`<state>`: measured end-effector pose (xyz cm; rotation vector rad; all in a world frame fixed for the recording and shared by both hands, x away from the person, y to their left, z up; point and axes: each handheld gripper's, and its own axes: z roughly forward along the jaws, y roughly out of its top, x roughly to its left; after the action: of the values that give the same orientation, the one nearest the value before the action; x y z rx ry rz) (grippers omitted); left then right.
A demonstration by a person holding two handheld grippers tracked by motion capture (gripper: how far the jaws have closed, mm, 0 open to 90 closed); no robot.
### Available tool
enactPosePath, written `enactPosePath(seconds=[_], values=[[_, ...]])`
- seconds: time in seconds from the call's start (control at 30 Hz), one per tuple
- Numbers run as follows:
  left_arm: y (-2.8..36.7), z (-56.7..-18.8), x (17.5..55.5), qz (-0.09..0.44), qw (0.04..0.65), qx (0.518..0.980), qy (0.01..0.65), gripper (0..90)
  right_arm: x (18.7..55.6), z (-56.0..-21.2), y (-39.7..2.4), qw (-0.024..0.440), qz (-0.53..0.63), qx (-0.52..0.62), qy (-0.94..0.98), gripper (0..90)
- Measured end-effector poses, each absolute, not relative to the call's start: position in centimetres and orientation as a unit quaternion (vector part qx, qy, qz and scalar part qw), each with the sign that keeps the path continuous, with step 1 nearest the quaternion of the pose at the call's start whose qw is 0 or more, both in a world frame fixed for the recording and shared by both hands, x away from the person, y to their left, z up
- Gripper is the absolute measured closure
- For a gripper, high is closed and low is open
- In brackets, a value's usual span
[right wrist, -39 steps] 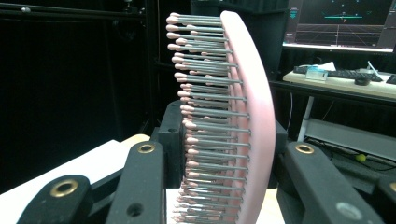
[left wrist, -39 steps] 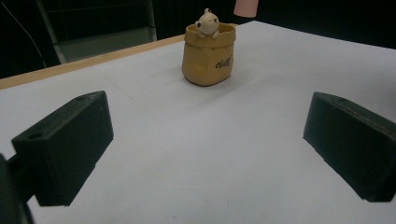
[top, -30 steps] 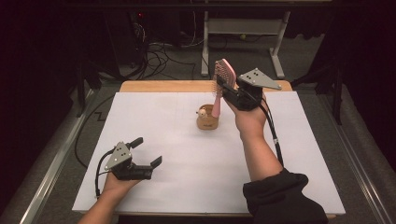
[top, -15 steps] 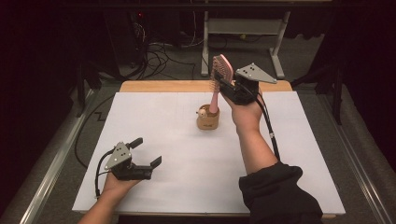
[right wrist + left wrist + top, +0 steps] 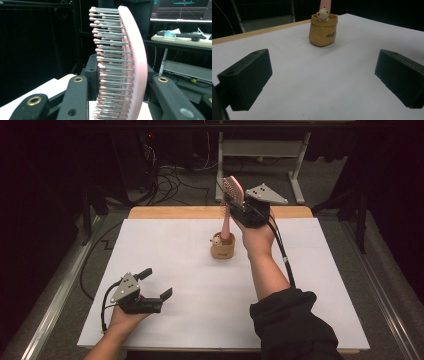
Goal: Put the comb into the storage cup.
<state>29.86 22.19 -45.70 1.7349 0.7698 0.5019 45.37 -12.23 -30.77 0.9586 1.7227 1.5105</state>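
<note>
A pink hairbrush [image 5: 232, 190] stands nearly upright, its handle reaching down into a small tan pouch-shaped holder [image 5: 222, 247] at the table's far middle. My right gripper [image 5: 239, 207] is shut on the brush head from the right. In the right gripper view the bristled head [image 5: 130, 62] rises between the two black jaws. My left gripper [image 5: 156, 284] rests open near the front left of the table with nothing in it. The left gripper view looks between its wide-apart jaws at the holder [image 5: 322, 31], which has a small bear figure [image 5: 322, 13] on its rim.
A white sheet [image 5: 200, 320] covers the table, with a wooden edge [image 5: 175, 212] along the far side. Beyond it are floor cables [image 5: 175, 180] and a metal stand [image 5: 260, 150]. A desk with a keyboard [image 5: 185, 35] is in the background of the right gripper view.
My right gripper has shifted slightly left and away with the brush, which now stands more upright with its handle in the holder. The left gripper has not moved.
</note>
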Motion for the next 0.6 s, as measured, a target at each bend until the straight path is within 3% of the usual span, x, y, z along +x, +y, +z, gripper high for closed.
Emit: enactPosePath(seconds=[0.6], values=[[22.0,-45.8,29.9,0.210,0.553,0.738,0.324,1.8,46.4,-34.7,-11.8,0.304,0.561,0.381,0.669,64.4]])
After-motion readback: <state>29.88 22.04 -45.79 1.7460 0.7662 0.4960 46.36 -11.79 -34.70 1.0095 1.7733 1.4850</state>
